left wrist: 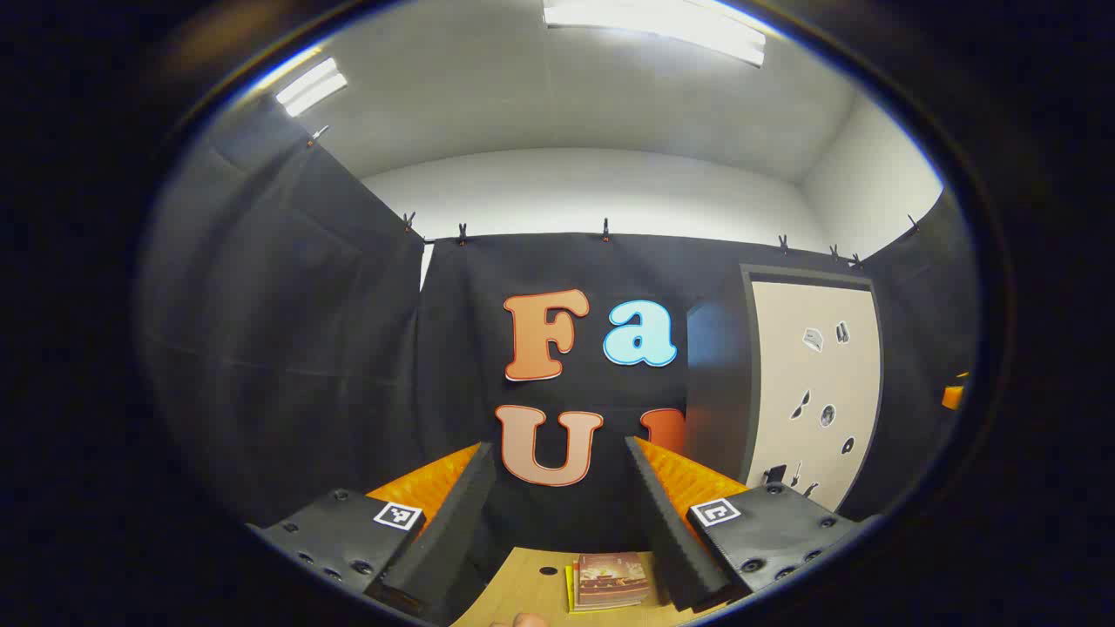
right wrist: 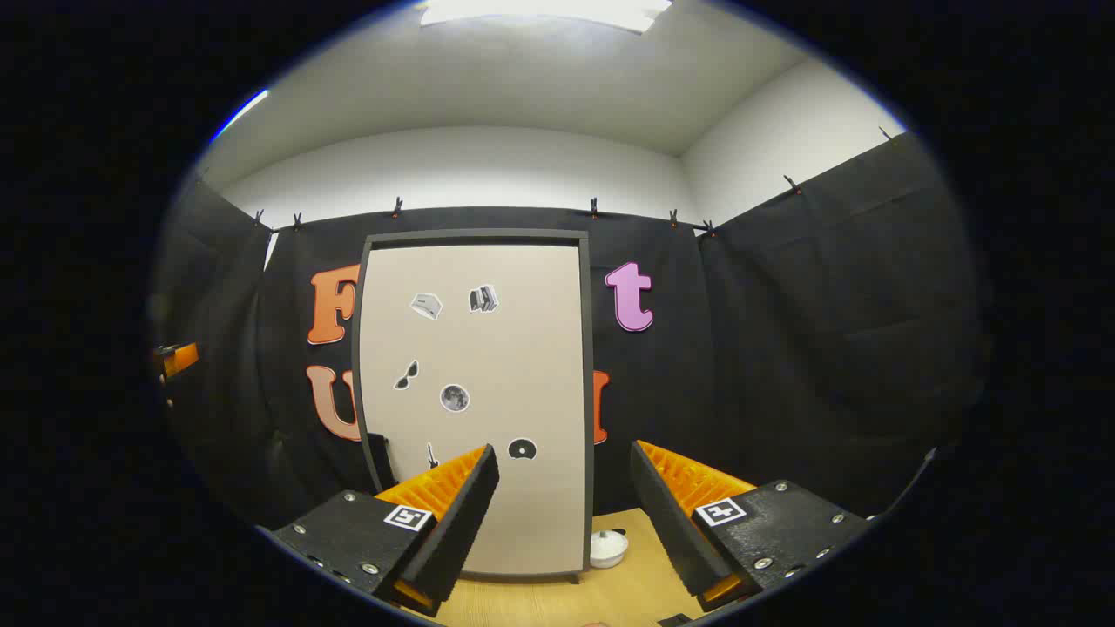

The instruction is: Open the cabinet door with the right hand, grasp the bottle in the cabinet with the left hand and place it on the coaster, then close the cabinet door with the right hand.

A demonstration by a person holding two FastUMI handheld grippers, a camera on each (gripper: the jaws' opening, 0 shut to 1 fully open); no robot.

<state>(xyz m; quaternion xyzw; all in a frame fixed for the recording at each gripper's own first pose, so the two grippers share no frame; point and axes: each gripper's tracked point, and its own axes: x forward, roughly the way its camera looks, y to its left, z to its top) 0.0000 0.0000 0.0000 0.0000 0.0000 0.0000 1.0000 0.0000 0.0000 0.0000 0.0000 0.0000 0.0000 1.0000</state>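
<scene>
Currently, the left gripper (left wrist: 560,514) is held with its fingers spread apart and nothing between them, above a pale wooden worktop (left wrist: 531,588). A small stack of booklets (left wrist: 610,579) is seen lying on that worktop just beyond the fingers. The cabinet (left wrist: 814,383) is seen to the right, its door closed. The right gripper (right wrist: 564,514) is likewise spread and empty, pointed at the closed cabinet door (right wrist: 475,392), which carries small stickers. A small white lidded dish (right wrist: 608,548) sits beside the cabinet's lower right corner. The bottle cannot be seen behind the closed door.

Shut cabinet door (right wrist: 475,392) ahead
</scene>
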